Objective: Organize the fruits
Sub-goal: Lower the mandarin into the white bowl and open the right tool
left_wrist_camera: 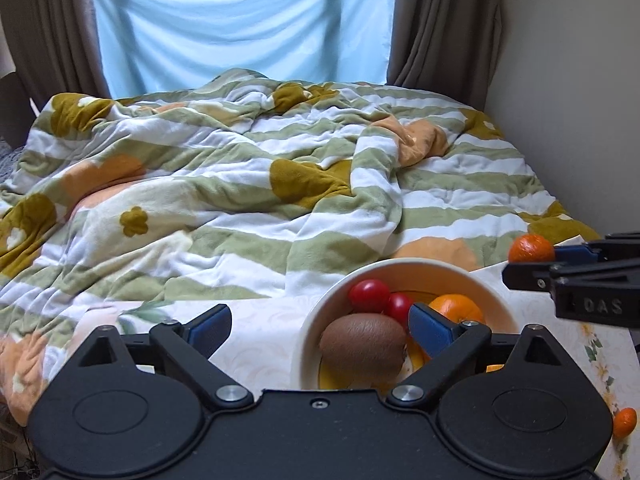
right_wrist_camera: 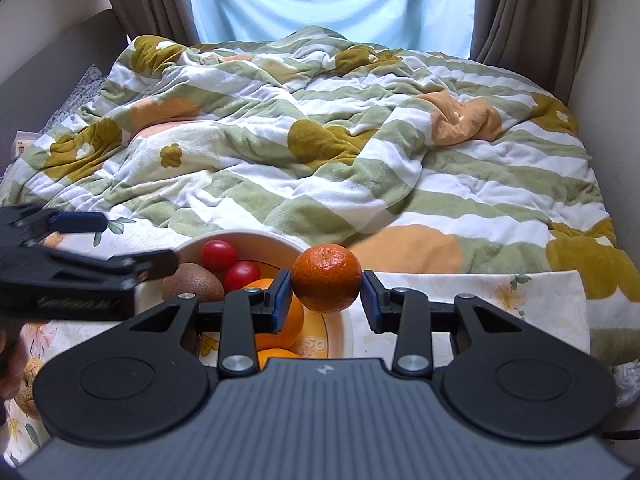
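While the right gripper [right_wrist_camera: 326, 300] is clamping a dark-orange mandarin [right_wrist_camera: 326, 277] between its blue pads, the fruit is hanging above the right rim of the cream bowl [right_wrist_camera: 344, 332], clear of the fruit inside. From the left wrist view the same mandarin [left_wrist_camera: 531, 248] is showing at the tip of the right gripper [left_wrist_camera: 554, 254], up and to the right of the bowl [left_wrist_camera: 496, 304].

Inside the bowl a brown kiwi [left_wrist_camera: 362, 342] is lying toward the near left side, two red tomatoes [left_wrist_camera: 369, 295] are sitting behind it, and an orange [left_wrist_camera: 456, 307] is resting on the right. The left gripper [left_wrist_camera: 320, 326] is hovering with its fingers spread wide apart and gripping nothing, its right pad over the bowl and its left pad over the floral tablecloth [left_wrist_camera: 256, 328].

Another small mandarin [left_wrist_camera: 625, 422] is lying near the right edge of the table. Beyond the far edge a striped, flowered blanket [left_wrist_camera: 248, 184] is lying crumpled on the bed, under a pale blue curtain [left_wrist_camera: 240, 20].
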